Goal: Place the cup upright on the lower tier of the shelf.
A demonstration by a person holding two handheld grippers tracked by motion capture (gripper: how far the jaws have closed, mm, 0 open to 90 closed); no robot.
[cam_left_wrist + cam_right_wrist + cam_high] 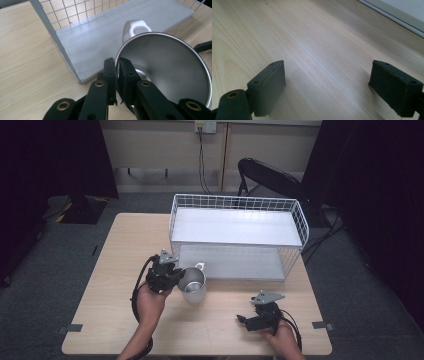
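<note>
Silver cup (194,285), white wire rack (239,238), pale wood table (115,270).

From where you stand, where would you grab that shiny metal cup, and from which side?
By its thin rim, as the left gripper does now: one of the fingers outside the wall, one inside. The metal cup stands with its mouth open upward and its handle toward the wire shelf, so come from the near left.

Seen along the right gripper (327,87), two black jaws rise from the bottom edge and stand wide apart with nothing between them, low over a pale wooden table (317,45), while the light edge of a white shelf (402,12) crosses the upper right corner.
</note>
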